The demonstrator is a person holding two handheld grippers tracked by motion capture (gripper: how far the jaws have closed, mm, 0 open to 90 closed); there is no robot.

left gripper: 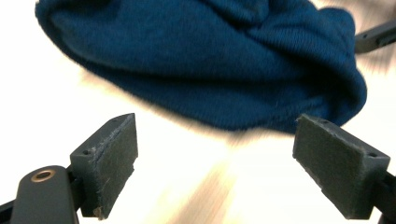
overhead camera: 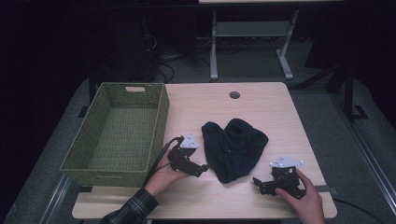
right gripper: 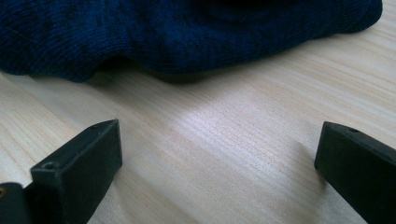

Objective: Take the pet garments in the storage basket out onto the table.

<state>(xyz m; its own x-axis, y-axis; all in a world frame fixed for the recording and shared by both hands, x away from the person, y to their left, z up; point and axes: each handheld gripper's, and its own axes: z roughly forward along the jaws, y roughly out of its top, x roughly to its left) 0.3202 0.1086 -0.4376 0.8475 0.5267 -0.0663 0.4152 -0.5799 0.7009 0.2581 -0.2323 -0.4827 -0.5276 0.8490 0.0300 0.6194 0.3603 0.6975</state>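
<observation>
Knit garment, dark navy: one, crumpled in a heap at the centre of the table, not held by anything.

Basket, green woven, rectangular: one, at 9 o'clock from the garment, along the table's left edge; a handle slot shows in its far wall.

Grippers: two. Left gripper, held in the left hand, lies at about 8 o'clock from the garment, just beside its edge, jaws pointing toward it. Right gripper, held in the right hand, lies at about 4 o'clock, near the garment, resting on the table.

Round hole in the tabletop: one, at 12 o'clock from the garment.

High view gives layout, basket and both hands; the jaw gaps are too small there to judge. Left gripper view: jaws spread wide, nothing between them, the garment's ribbed knit close ahead; the picture is blurred. Right gripper view: jaws spread wide over bare wood grain, gripping nothing, the garment beyond them.
</observation>
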